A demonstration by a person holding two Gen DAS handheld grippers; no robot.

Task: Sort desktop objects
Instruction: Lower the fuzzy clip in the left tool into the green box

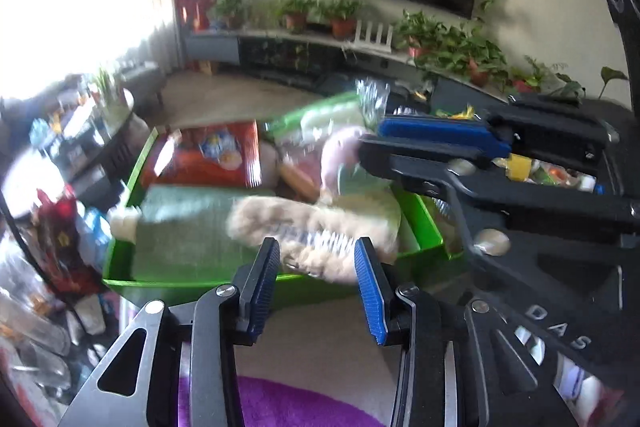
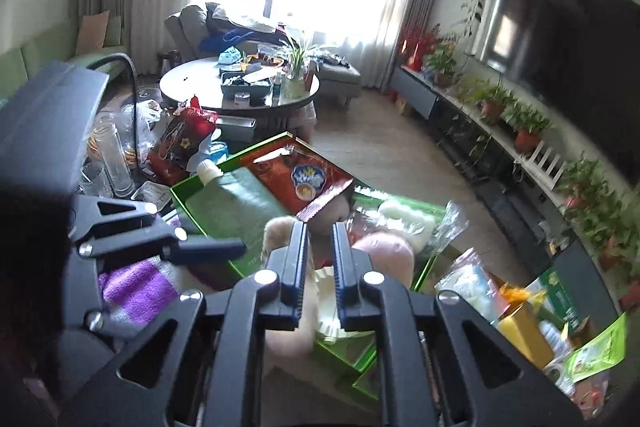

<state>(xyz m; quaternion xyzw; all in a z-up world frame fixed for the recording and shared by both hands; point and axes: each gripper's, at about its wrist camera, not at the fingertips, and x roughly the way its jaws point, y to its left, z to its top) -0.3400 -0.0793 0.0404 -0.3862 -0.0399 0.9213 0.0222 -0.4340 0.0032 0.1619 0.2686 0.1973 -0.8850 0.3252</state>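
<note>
Several things, a red snack packet (image 2: 298, 179), a green pouch (image 2: 236, 205) and a beige plush toy (image 1: 312, 231), already fill the green tray (image 1: 132, 179), while packets (image 2: 520, 315) wait beside it, the left gripper (image 1: 316, 287) spread empty, the right gripper (image 2: 320, 267) nearly pressed together, empty.

The left gripper (image 1: 318, 283) is black metal with two blue ribbed fingers (image 1: 370, 291). The fingers stand a little apart, and the picture is too blurry to tell if anything is pinched between them. It points forward and down, toward 12 o'clock in its own camera. The right gripper (image 2: 319, 263) is black too, with dark ribbed fingers (image 2: 298, 259). Its fingers are pulled in close, with only a thin gap. It also tips forward and down. In the left camera it reaches in from 3 o'clock.
</note>
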